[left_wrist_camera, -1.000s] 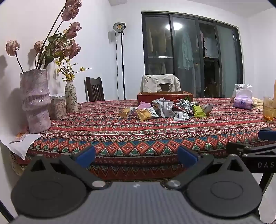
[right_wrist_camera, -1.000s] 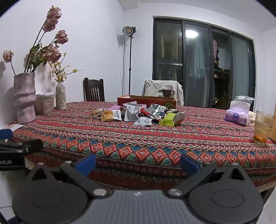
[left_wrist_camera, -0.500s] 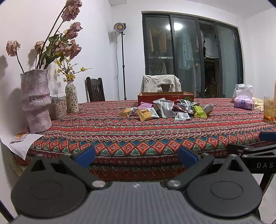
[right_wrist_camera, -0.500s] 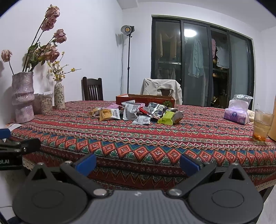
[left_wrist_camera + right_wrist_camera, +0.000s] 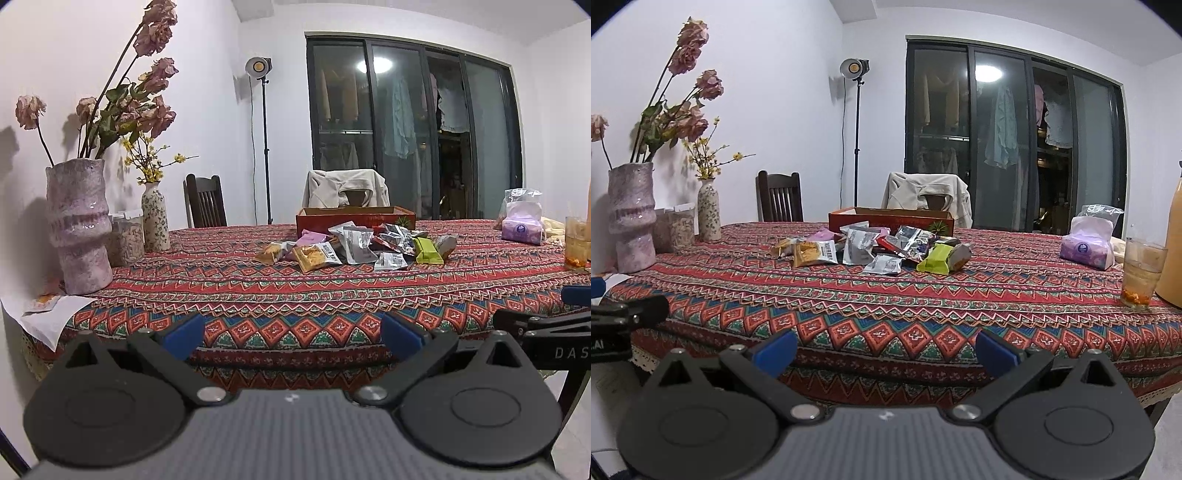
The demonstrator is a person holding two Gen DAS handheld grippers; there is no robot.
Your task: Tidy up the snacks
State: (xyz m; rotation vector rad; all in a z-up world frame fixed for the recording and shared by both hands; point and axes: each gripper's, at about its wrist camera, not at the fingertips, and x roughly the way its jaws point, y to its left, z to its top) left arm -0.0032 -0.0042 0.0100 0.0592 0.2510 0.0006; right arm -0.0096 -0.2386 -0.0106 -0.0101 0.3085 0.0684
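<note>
A pile of snack packets (image 5: 354, 245) lies at the far middle of the patterned table (image 5: 280, 295), in front of a low red box (image 5: 354, 218). The pile also shows in the right wrist view (image 5: 875, 249), with the red box (image 5: 890, 221) behind it. It holds an orange packet (image 5: 314, 254), silver packets and a green packet (image 5: 936, 258). My left gripper (image 5: 291, 336) is open and empty, off the table's near edge. My right gripper (image 5: 884, 349) is open and empty, also short of the near edge.
A large pink vase (image 5: 79, 225), a jar and a small flowered vase (image 5: 155, 218) stand at the left. A purple tissue pack (image 5: 1087, 247), a glass of drink (image 5: 1141, 277) and an orange jug stand at the right. Two chairs are behind the table.
Both views have risen slightly and drawn a little nearer the table. The snacks have not moved. Both grippers stay open.
</note>
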